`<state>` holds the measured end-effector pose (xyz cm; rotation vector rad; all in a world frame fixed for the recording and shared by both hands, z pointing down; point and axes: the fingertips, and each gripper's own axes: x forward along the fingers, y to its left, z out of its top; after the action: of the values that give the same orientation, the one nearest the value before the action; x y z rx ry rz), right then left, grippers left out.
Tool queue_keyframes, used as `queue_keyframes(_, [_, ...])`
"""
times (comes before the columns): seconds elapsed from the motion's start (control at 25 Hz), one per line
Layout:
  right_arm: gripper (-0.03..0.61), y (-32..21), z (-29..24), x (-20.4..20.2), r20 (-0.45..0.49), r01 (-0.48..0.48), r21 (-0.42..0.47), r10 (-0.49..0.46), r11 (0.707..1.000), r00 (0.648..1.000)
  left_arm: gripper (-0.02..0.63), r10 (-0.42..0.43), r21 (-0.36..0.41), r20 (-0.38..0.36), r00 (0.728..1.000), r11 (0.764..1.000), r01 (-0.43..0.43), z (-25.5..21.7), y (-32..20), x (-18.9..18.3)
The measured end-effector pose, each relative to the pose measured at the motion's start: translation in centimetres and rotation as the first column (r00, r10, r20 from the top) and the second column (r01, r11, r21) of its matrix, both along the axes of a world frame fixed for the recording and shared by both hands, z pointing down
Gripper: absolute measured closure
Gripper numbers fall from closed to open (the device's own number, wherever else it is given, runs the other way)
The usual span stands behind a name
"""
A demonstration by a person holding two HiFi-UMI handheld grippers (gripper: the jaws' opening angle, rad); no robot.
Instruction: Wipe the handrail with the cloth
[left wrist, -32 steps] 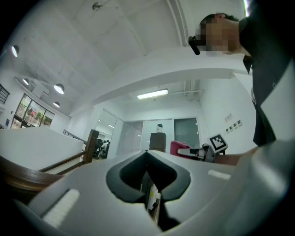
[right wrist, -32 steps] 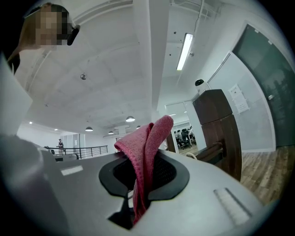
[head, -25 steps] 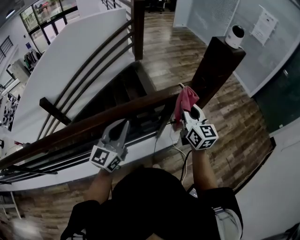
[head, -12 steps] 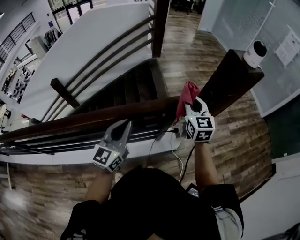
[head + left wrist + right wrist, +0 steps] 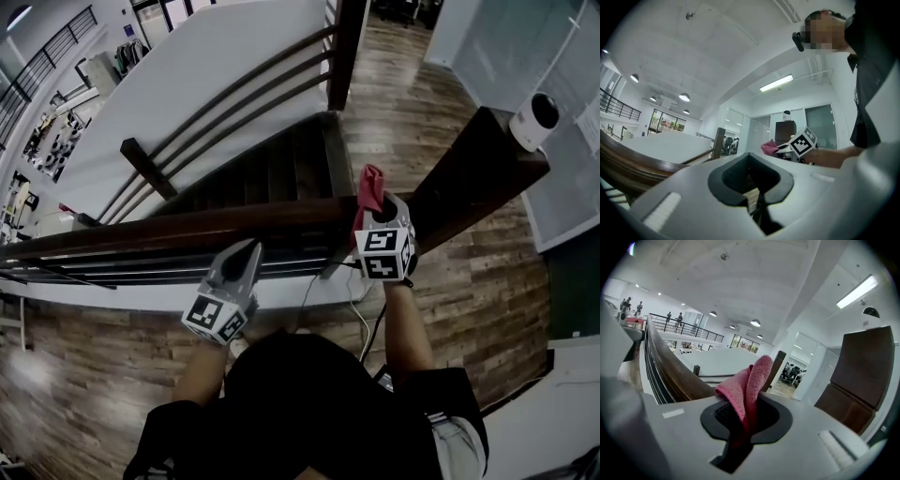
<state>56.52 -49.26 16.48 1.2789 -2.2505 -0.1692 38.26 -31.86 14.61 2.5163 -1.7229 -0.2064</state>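
A dark wooden handrail (image 5: 187, 227) runs from the left edge to a thick post (image 5: 473, 169) at the right. My right gripper (image 5: 373, 208) is shut on a pink cloth (image 5: 369, 190), which stands folded above the rail close to the post; the cloth (image 5: 747, 385) rises from between the jaws beside the rail (image 5: 670, 366). My left gripper (image 5: 246, 255) hangs just below the rail's near side, jaws together with nothing in them. In the left gripper view the rail (image 5: 628, 161) shows at the left and the cloth (image 5: 769, 147) beyond.
Beyond the rail a staircase (image 5: 272, 173) drops down beside a white wall with two dark bars (image 5: 234, 103). A small white device (image 5: 535, 120) sits on top of the post. A cable (image 5: 361, 323) trails over the wood floor.
The right gripper with the cloth has tilted more upright over the rail near the post. The head view has shifted; the left gripper keeps its place under the rail.
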Motion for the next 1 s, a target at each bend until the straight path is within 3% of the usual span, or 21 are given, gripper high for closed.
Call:
queue_keyframes(0.4, [0.531, 0.7, 0.0, -2.0, 0.077, 0.047, -0.068, -0.042, 0.997, 0.996, 0.615, -0.09, -0.035, -0.01, 0.996, 0.995, 0.09, 1.0, 1.2, -2.5])
queue_keyframes(1.0, [0.531, 4.1, 0.7, -8.8, 0.002, 0.043, -0.066, -0.042, 0.997, 0.999, 0.615, -0.13, -0.041, -0.049, 0.99, 0.991, 0.128, 0.9, 4.7, -10.2])
